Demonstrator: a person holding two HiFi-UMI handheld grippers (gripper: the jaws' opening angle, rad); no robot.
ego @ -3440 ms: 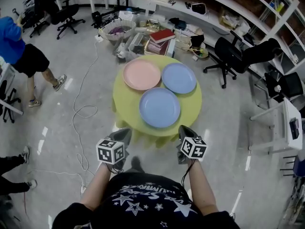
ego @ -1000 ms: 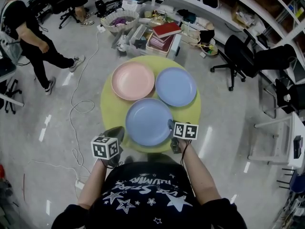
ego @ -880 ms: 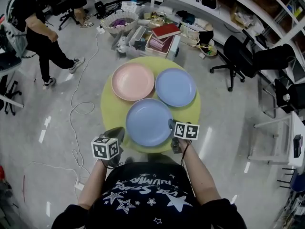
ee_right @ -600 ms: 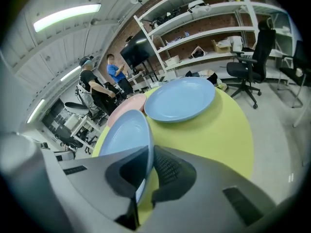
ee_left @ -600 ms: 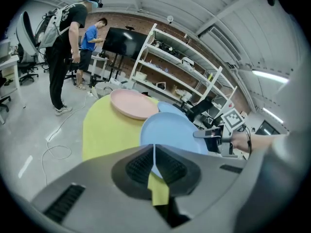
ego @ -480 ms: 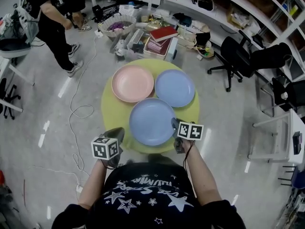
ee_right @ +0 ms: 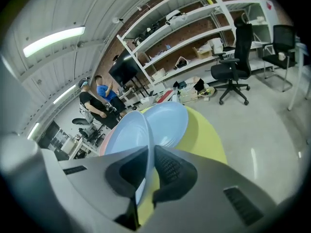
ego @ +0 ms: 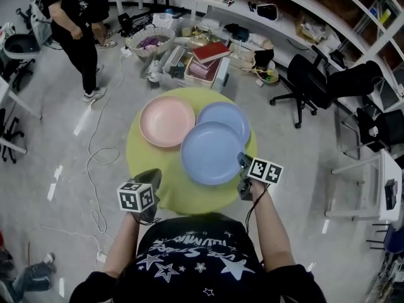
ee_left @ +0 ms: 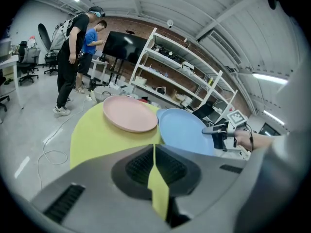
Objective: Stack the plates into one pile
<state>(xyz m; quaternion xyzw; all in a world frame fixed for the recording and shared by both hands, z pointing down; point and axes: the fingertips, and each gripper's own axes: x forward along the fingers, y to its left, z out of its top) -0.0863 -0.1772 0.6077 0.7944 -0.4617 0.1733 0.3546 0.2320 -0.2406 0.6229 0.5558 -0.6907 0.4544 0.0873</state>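
A round yellow-green table (ego: 151,163) carries a pink plate (ego: 167,121) at the back left and a blue plate (ego: 228,114) at the back right. A second blue plate (ego: 213,152) is lifted and tilted, overlapping the back blue plate. My right gripper (ego: 242,162) is shut on its near right rim; in the right gripper view the rim (ee_right: 146,144) runs between the jaws of the right gripper (ee_right: 149,152). My left gripper (ego: 153,174) hovers at the table's front left edge, shut and empty. The left gripper view shows the left gripper (ee_left: 154,149), the pink plate (ee_left: 129,113) and the held plate (ee_left: 187,132).
Behind the table lie books, baskets and boxes (ego: 202,59) on the floor. Black office chairs (ego: 315,74) stand at the right, near a white desk (ego: 372,175). Two people (ego: 76,17) stand at the upper left. A cable (ego: 101,150) trails over the floor left of the table.
The near blue plate has risen off the table in my right gripper and moved away and to the right, now over the back blue plate. My left gripper stays put.
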